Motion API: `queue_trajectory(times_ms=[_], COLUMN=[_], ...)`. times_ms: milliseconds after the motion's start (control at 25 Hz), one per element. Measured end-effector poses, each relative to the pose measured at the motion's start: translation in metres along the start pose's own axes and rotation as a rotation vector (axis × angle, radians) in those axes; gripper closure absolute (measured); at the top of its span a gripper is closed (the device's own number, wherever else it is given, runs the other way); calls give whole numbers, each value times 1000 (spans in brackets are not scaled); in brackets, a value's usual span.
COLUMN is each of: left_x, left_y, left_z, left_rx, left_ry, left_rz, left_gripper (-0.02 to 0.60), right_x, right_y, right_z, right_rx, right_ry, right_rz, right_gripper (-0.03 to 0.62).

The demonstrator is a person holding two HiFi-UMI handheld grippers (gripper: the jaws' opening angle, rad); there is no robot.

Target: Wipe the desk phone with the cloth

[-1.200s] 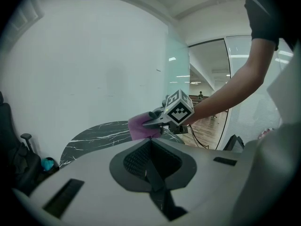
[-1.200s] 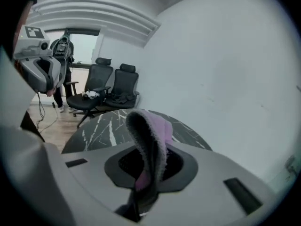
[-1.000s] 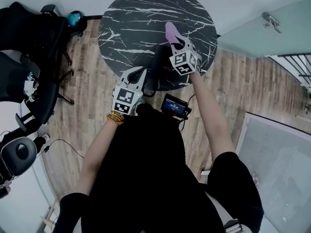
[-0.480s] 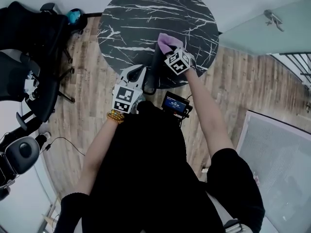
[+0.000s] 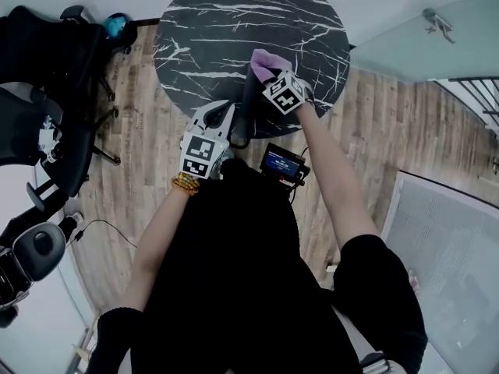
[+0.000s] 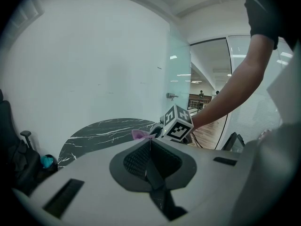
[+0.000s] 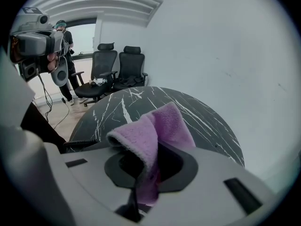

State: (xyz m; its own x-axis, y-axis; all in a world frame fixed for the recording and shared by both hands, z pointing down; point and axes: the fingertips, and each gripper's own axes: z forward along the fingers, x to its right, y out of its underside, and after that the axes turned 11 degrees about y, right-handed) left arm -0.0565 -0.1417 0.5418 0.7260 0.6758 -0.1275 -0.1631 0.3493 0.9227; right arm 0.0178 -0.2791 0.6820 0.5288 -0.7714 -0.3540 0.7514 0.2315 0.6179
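Between the grippers, on the round, white-veined black table [image 5: 226,22], the long dark desk phone [image 5: 246,107] is found, its coiled cord [image 7: 80,145] showing just left of the right gripper [image 5: 273,75]. That gripper is clamped on a fuzzy purple cloth [image 5: 267,59] humped over its jaws, while the left gripper [image 5: 221,115] is pinched together on nothing beside the phone. Wiping looks to be in hand, so next the cloth likely needs to be pressed down and dragged along the phone's hard casing.

An office: swivel chairs [image 7: 130,67], glass partition [image 6: 181,65] (handle fitted), round marble-topped table [image 5: 234,22].
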Motion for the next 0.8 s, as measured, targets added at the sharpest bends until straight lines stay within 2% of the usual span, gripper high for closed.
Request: queue_trajectory(times_ms=[400,800], left_x=[1,-11], left_y=[1,-5], left_z=[3,10], left_rx=[-11,3], left_ry=[14,-5], left_rz=[7,-14], left_gripper=[567,566], right_x=[-3,-7], right_y=[3,6], right_z=[-1,-2], right_rx=[-3,3], right_ry=[10,16], right_rz=[42,31], right_gripper=[536,536])
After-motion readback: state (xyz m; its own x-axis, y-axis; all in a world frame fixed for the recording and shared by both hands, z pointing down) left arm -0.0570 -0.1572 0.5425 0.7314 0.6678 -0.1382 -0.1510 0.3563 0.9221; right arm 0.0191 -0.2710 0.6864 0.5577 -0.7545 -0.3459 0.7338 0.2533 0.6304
